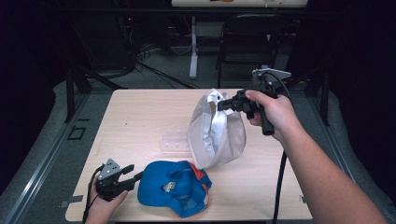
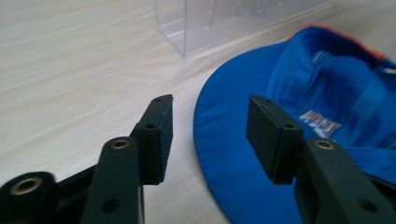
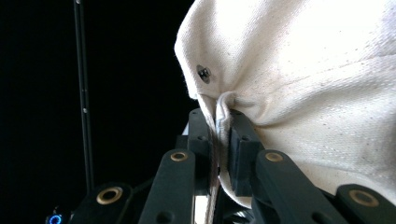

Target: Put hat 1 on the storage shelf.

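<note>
A pale wooden table (image 1: 140, 121) sits under the lights, grey floor around it and the rest of the room falling off into dark. Behind the far edge there's a black chair (image 1: 247, 42), a white table leg (image 1: 193, 51) and loose cables on the floor.

On the right, the right gripper (image 1: 224, 104) has its jaws pinched tight on a fold of the white cap (image 1: 217, 130), holding it up by its top so it hangs over the middle of the table, its lower edge down near the wood. In the right gripper view the cloth is bunched between the pads, a small metal eyelet (image 3: 203, 73) just above the pinch.

Down at the near left, the left gripper (image 1: 132, 176) rests low on the table, jaws spread wide with nothing between them, and the tips sit just beside the brim of the blue cap (image 1: 175, 186). That cap lies flat near the front edge, an orange trim along its far side. There's white lettering on its front (image 2: 322, 123), too blurred to read.

A clear plastic stand (image 2: 210, 23) lies on the wood between the two caps. The left half and the far side of the table are bare, plenty of room there; the blue cap is close to the near edge.
</note>
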Motion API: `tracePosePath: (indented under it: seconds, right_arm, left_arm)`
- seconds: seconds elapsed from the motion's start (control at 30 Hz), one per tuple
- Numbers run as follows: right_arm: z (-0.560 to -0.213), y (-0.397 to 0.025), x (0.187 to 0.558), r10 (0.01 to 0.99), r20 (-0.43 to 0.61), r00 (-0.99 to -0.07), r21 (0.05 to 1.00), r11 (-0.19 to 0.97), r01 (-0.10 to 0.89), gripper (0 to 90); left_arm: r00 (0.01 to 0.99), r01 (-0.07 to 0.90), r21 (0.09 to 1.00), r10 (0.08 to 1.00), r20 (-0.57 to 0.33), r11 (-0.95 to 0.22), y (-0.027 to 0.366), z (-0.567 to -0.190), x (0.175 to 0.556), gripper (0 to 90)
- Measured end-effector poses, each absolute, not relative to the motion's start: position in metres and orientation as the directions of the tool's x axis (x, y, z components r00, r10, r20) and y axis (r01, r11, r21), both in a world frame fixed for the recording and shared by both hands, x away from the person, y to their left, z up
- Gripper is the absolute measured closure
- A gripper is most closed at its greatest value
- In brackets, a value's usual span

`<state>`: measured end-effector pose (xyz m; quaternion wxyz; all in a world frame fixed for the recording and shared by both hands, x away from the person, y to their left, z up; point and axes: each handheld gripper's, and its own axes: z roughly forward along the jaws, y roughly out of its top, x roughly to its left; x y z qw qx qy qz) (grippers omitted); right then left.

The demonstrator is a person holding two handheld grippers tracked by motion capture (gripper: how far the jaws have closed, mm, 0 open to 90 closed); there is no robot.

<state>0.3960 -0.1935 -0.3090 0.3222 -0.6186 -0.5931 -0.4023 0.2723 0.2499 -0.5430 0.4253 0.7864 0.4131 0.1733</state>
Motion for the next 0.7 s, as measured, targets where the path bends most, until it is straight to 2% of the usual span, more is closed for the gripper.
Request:
tracePosePath:
  seconds: [0.23,0.47,0.6,0.7]
  right_arm:
    - [-0.302,-0.183,0.41,0.46,0.888,-0.029,0.097,-0.123,0.988,82.1]
    - [-0.301,-0.172,0.425,0.454,0.891,-0.021,0.105,-0.161,0.981,82.1]
    - [-0.304,-0.165,0.432,0.452,0.892,-0.012,0.109,-0.189,0.976,82.1]
    - [-0.309,-0.158,0.439,0.448,0.894,-0.009,0.11,-0.2,0.974,82.1]
  left_arm:
    - [0.602,0.505,0.811,0.794,-0.084,-0.297,0.237,-0.532,0.275,54.2]
    - [0.645,0.44,0.84,0.763,-0.048,-0.319,0.212,-0.508,0.289,53.2]
    - [0.67,0.391,0.856,0.742,-0.014,-0.337,0.192,-0.495,0.296,50.4]
    - [0.676,0.366,0.86,0.737,0.017,-0.355,0.177,-0.488,0.302,44.6]
